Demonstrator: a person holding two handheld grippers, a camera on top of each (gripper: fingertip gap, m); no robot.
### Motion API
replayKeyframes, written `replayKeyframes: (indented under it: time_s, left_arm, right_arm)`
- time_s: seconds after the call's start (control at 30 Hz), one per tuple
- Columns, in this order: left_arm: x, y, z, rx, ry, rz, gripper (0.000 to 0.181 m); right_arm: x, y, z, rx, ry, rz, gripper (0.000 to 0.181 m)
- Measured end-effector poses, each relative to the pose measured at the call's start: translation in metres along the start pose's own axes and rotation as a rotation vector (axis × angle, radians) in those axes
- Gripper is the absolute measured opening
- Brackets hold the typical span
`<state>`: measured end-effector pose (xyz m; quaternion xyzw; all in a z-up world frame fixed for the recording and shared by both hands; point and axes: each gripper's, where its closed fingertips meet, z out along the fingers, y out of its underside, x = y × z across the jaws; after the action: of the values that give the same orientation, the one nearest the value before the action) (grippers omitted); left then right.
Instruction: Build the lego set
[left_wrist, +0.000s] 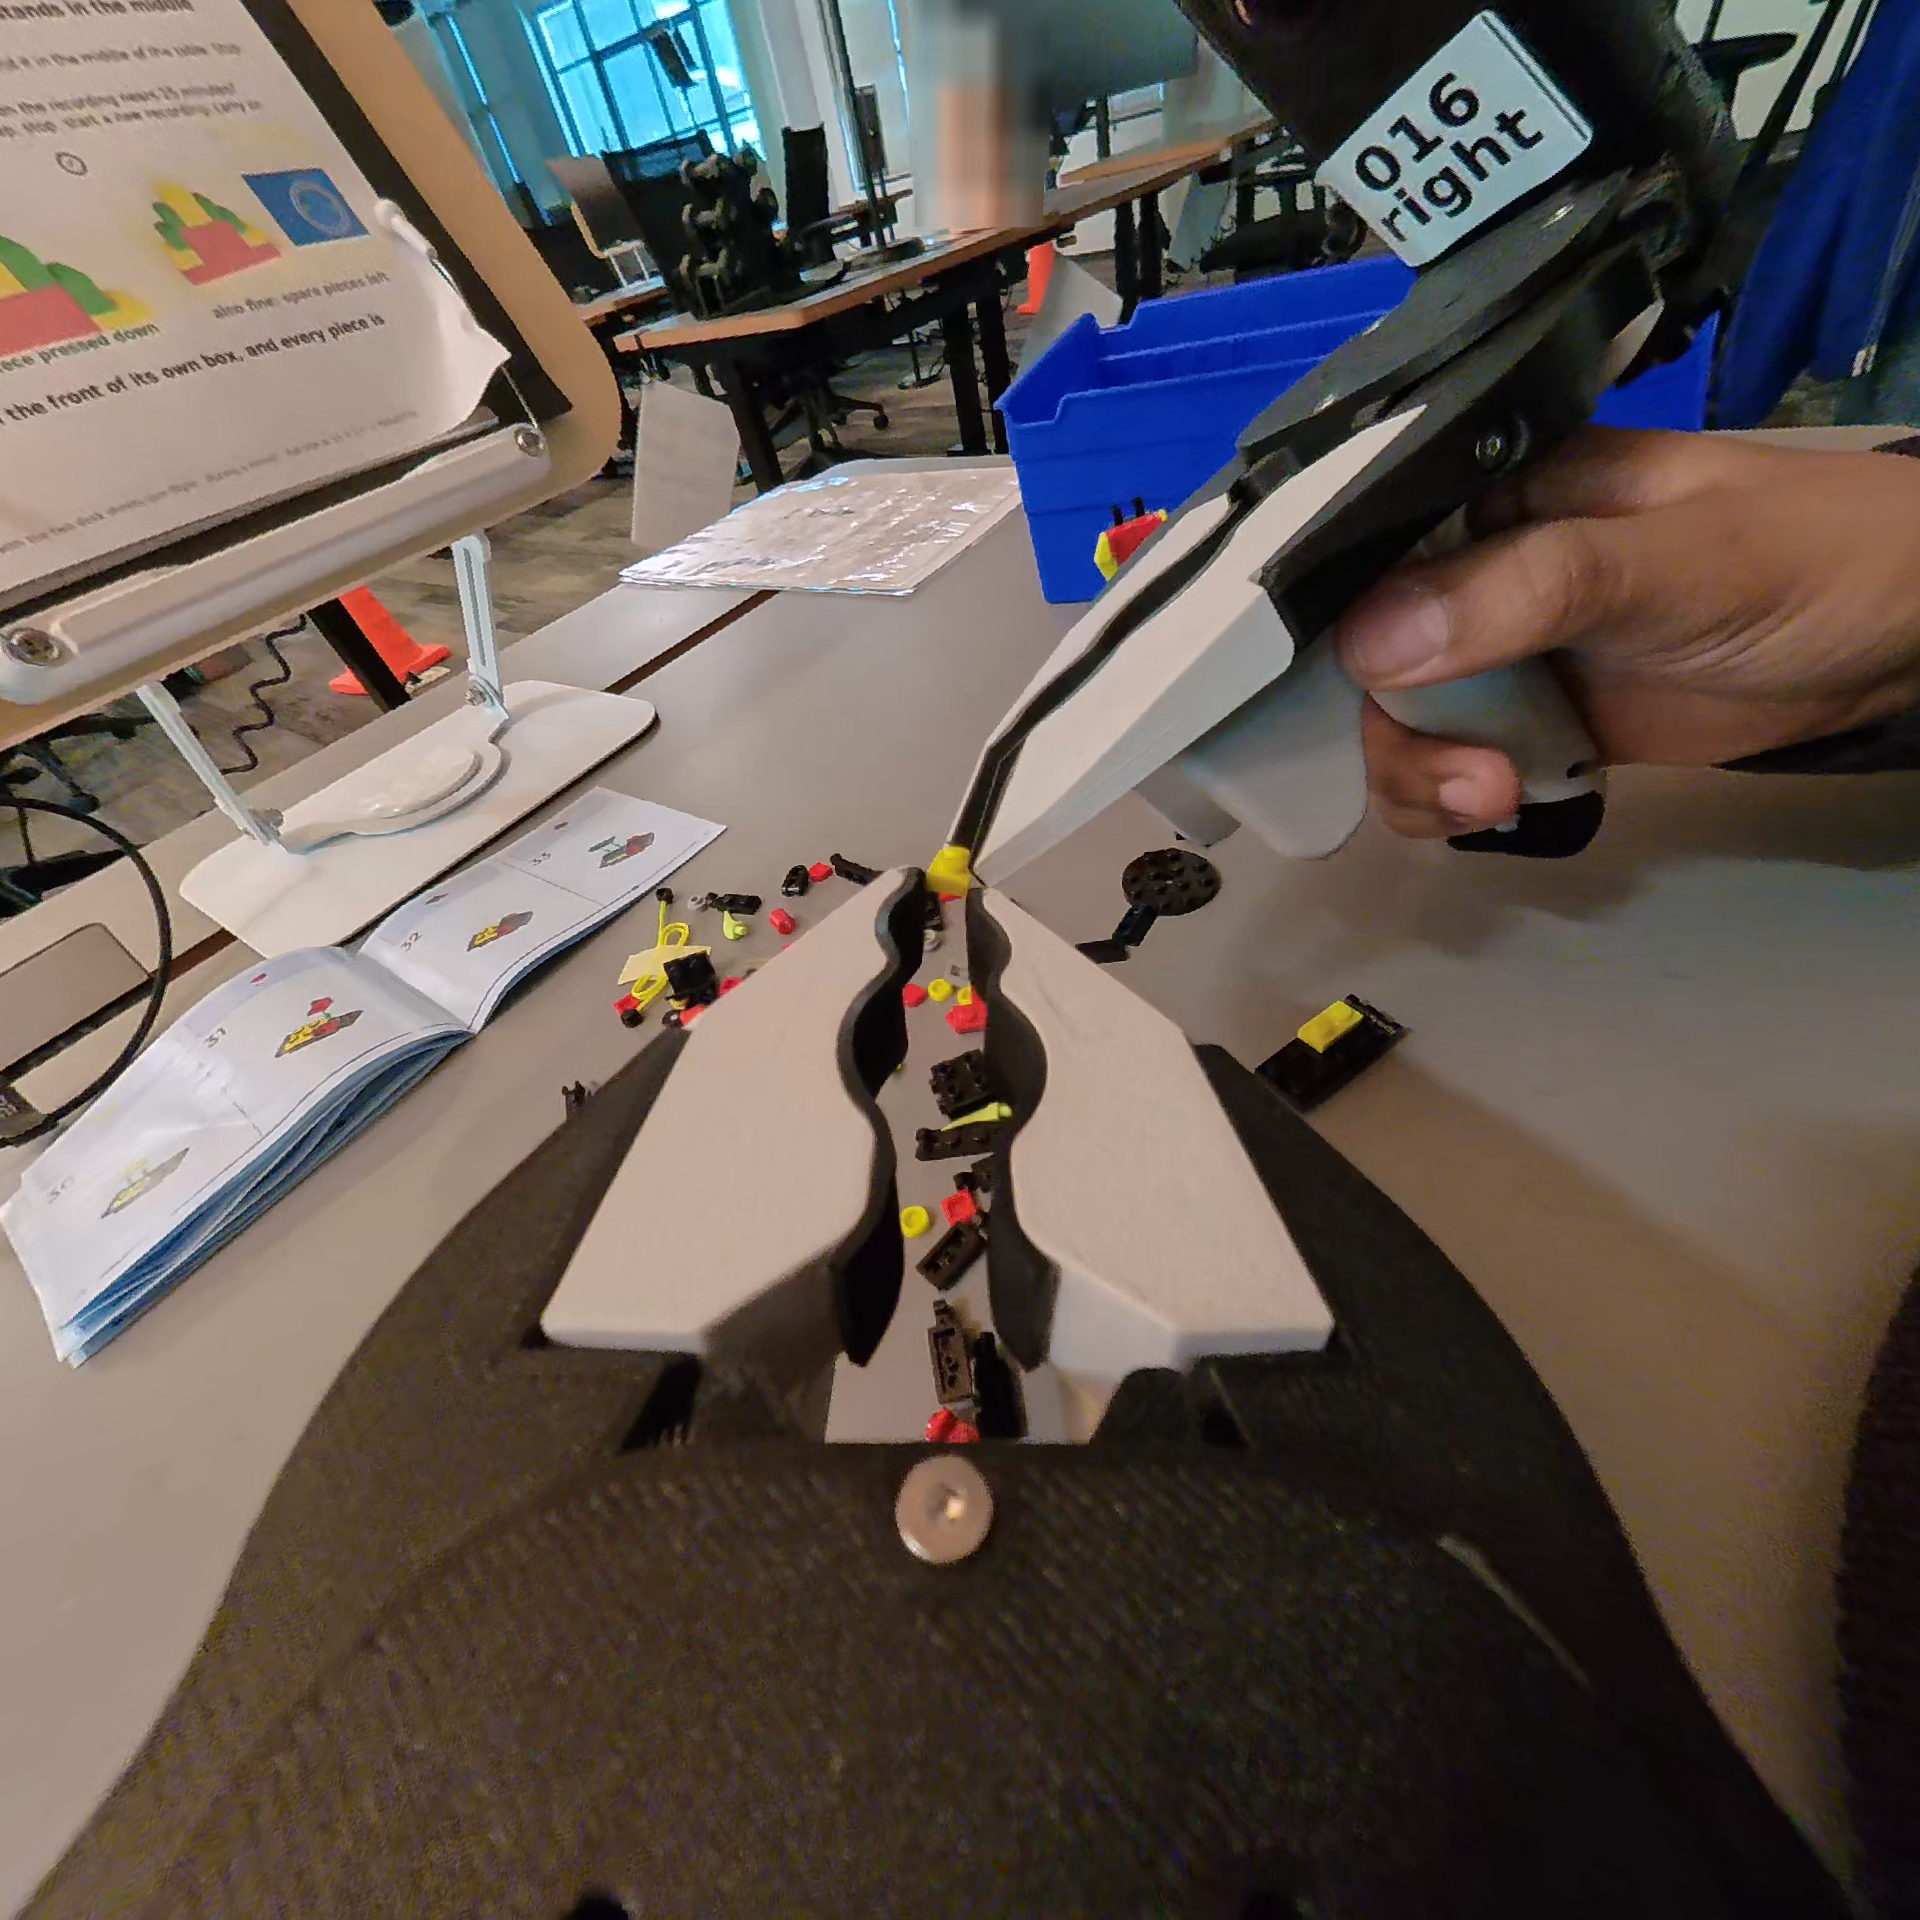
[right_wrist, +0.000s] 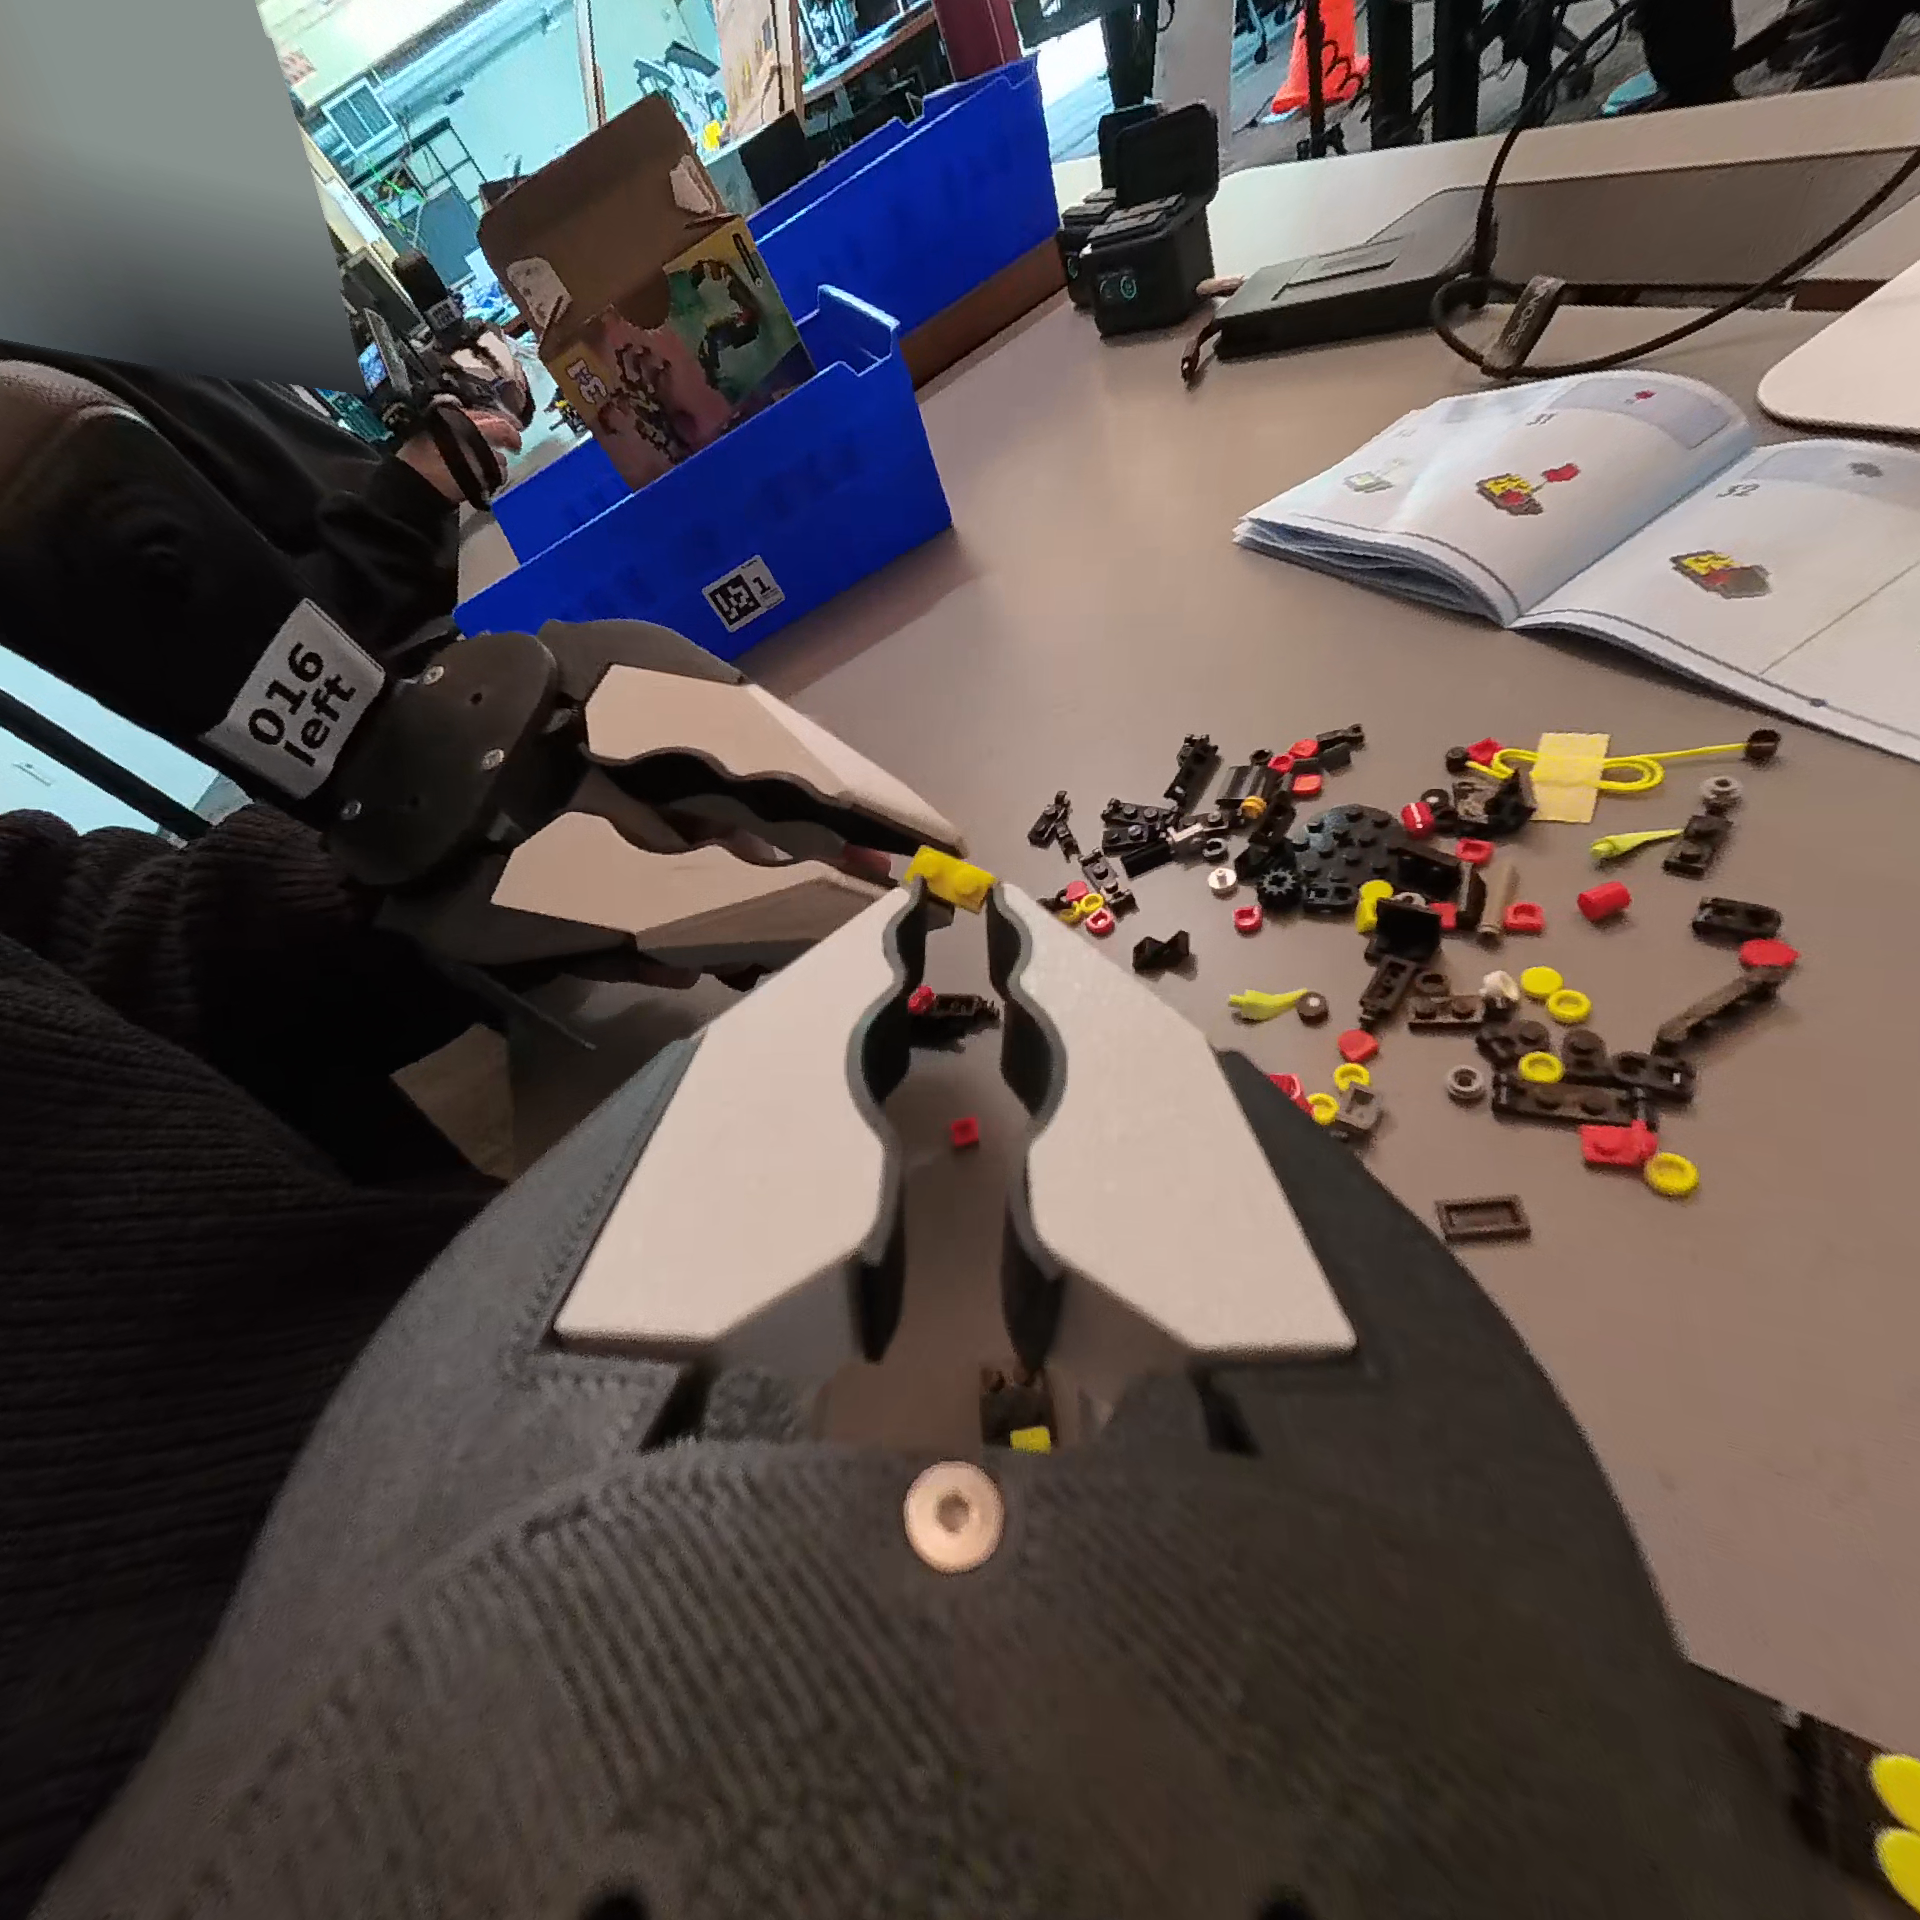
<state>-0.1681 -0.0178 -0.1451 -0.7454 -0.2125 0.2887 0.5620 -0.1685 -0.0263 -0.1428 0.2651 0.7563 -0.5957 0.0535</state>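
Left tongs: your left gripper (left_wrist: 948, 878) was pinching one end of the small yellow brick (left_wrist: 948, 868), tips pressed onto it, lifted above the table (left_wrist: 831, 727).
Right tongs: your right gripper (right_wrist: 948, 899) was closed on the same yellow brick (right_wrist: 951, 881); in the left wrist view it came in from 2 o'clock, tips meeting the brick from above.
Brick: it was held between both pairs of tips, clear of the tabletop, studs showing on its upper face in the right wrist view.
Your hand: your right hand (left_wrist: 1621, 634) was wrapped round the grey handle at 3 o'clock in the left wrist view.
Loose pieces: a scatter of black, red and yellow parts (right_wrist: 1455, 935) lay on the table at 2 to 3 o'clock of the right tips, well apart from the brick.
Round plate: a black round studded plate (left_wrist: 1169, 881) sat just beyond the tips at 3 o'clock in the left view.
Small build: a black piece with a yellow top (left_wrist: 1330, 1044) lay near your left gripper at 4 o'clock of the tips.
Booklet: the open instruction booklet (left_wrist: 343, 1029) lay at 9 o'clock of the left tips.
Bin: a blue bin (right_wrist: 727, 520) stood at 11 o'clock in the right view with an opened cardboard box (right_wrist: 644, 312) inside it.
Stand: a white stand (left_wrist: 416, 769) carried a printed sheet (left_wrist: 187, 239) at 10 o'clock in the left view.
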Motion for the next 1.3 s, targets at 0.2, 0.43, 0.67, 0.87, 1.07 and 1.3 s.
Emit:
replayKeyframes:
  time_s: [0.2, 0.43, 0.67, 0.87, 1.07, 1.3]
  left_arm:
    - [0.000, -0.001, -0.001, 0.007, 0.008, 0.001, 0.003]
    - [0.002, -0.001, -0.001, 0.007, 0.015, 0.001, 0.003]
    - [0.005, 0.002, 0.000, -0.010, 0.021, 0.029, 0.003]
    - [0.008, 0.002, 0.000, -0.003, 0.035, 0.016, 0.007]
    - [0.028, 0.016, 0.004, -0.120, 0.198, -0.161, 0.045]
    - [0.040, 0.024, 0.007, -0.176, 0.270, -0.244, 0.053]
  right_arm:
    - [-0.005, -0.001, 0.000, 0.021, -0.054, 0.042, 0.018]
    - [-0.004, -0.001, 0.000, 0.024, -0.071, 0.062, 0.018]
    - [-0.001, 0.002, 0.000, 0.006, -0.056, 0.082, 0.015]
    - [0.000, 0.001, -0.002, 0.002, -0.051, 0.079, 0.014]
    - [0.009, -0.009, -0.018, 0.038, 0.002, 0.046, 0.014]
    - [0.008, 0.008, -0.054, -0.020, 0.086, -0.064, 0.014]
